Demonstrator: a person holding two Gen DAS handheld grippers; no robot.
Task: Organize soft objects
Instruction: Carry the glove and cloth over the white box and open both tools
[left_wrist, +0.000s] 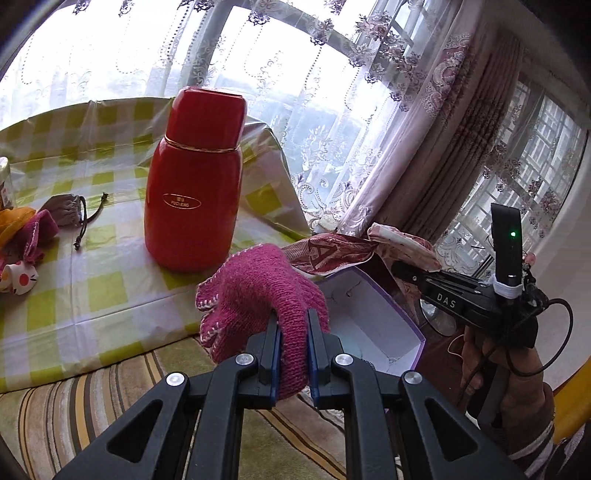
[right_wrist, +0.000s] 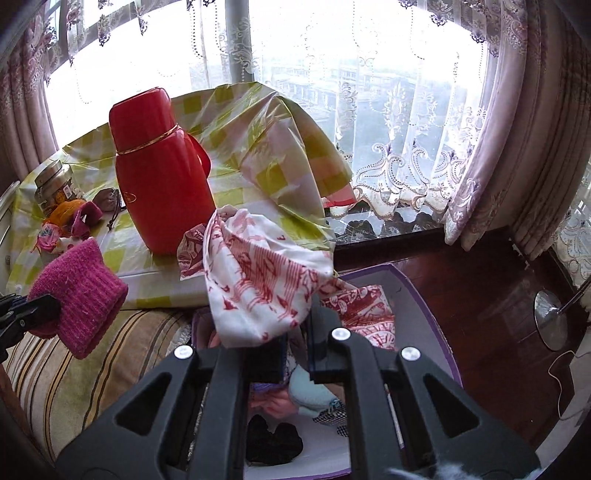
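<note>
My left gripper (left_wrist: 293, 317) is shut on a magenta knitted glove (left_wrist: 258, 291) and holds it in the air near the table's front edge; the glove also shows in the right wrist view (right_wrist: 79, 291). My right gripper (right_wrist: 295, 321) is shut on a white cloth with red print (right_wrist: 262, 280), held above a purple-edged white box (right_wrist: 424, 295). The box (left_wrist: 373, 321) holds several soft items, among them a light blue piece (right_wrist: 310, 391) and a black one (right_wrist: 273, 443). More soft things (left_wrist: 22, 236) lie at the table's left.
A red thermos flask (left_wrist: 194, 181) stands on the green checked tablecloth (left_wrist: 92, 288). A grey drawstring pouch (left_wrist: 66, 208) and a glass jar (right_wrist: 55, 184) lie at the left. A striped cushion (right_wrist: 74, 369) is below the table. Curtains and window lie behind. A lamp base (right_wrist: 550, 317) stands on the floor.
</note>
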